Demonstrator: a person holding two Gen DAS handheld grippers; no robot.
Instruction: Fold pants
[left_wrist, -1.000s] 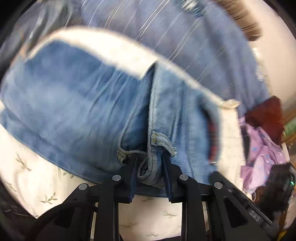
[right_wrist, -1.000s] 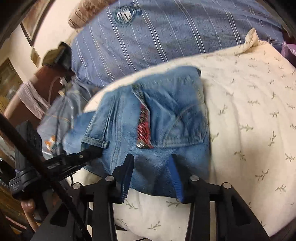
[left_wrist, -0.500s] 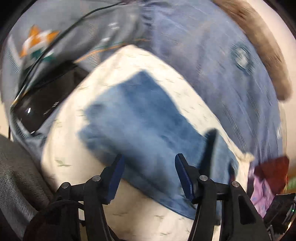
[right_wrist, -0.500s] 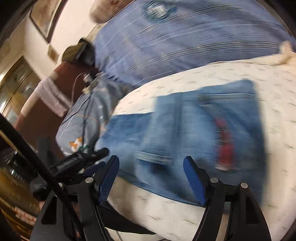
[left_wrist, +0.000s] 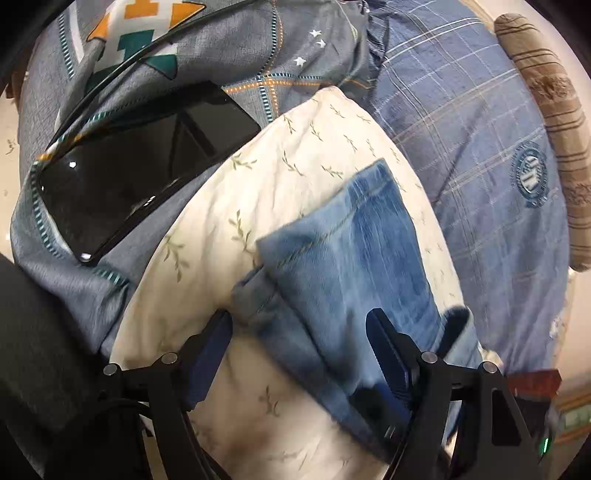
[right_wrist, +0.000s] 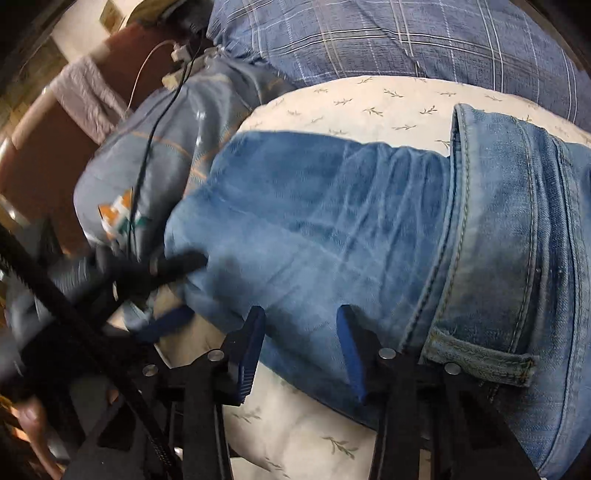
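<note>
Folded blue jeans lie on a cream leaf-print pillow. My left gripper is open, its fingers straddling the near left corner of the jeans. In the right wrist view the jeans fill the middle, with the waistband and a belt loop at the right. My right gripper is open at the jeans' near edge, holding nothing. The left gripper shows there at the jeans' left end.
A black phone with a cable lies on a grey patterned pillow left of the cream pillow. A blue plaid cover lies behind. A brown striped bolster is at the far right. Dark wooden furniture stands at left.
My left gripper let go of the jeans' waistband, opened and swung to the jeans' left end. My right gripper opened, then moved closer to the jeans' near edge.
</note>
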